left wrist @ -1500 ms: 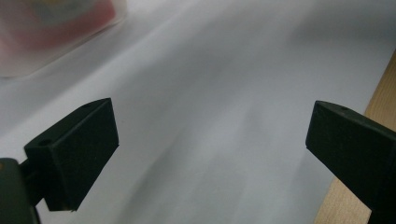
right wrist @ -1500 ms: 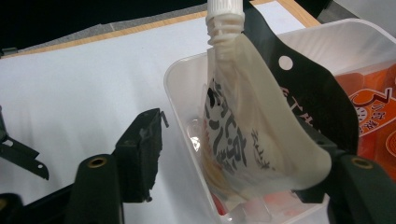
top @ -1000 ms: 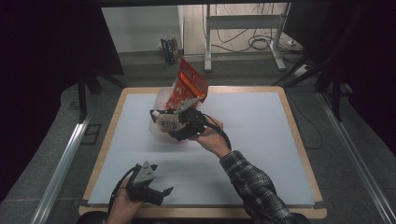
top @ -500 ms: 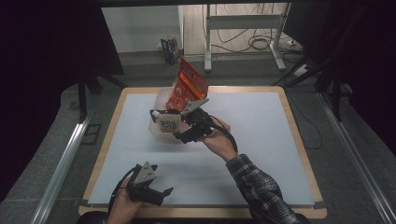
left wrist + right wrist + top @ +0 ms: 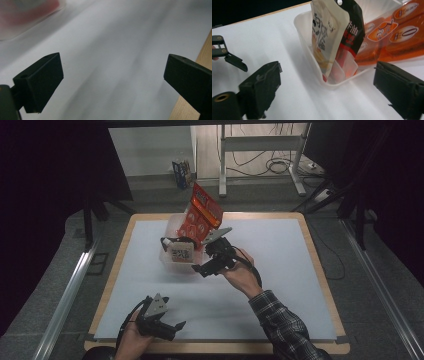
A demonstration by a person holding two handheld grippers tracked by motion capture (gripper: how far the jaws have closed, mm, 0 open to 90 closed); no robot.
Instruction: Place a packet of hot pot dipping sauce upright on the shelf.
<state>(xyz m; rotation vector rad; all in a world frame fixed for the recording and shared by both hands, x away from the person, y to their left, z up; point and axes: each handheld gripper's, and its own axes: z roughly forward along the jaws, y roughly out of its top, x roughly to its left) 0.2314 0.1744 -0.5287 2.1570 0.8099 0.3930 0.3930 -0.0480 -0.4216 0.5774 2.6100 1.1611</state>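
Inside tub: pouch (upright), orange packets.

right sleeve: dark plaid, long
left tongs: black body, grey three-cornered plate, black cable
right tongs: black, blocky jaws, grey plate

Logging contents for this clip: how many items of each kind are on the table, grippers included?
Clear plastic bins: 1
Orange snack bags: 1
White-and-black pouches: 1
Hand-held grippers: 2, left and right
Total: 5
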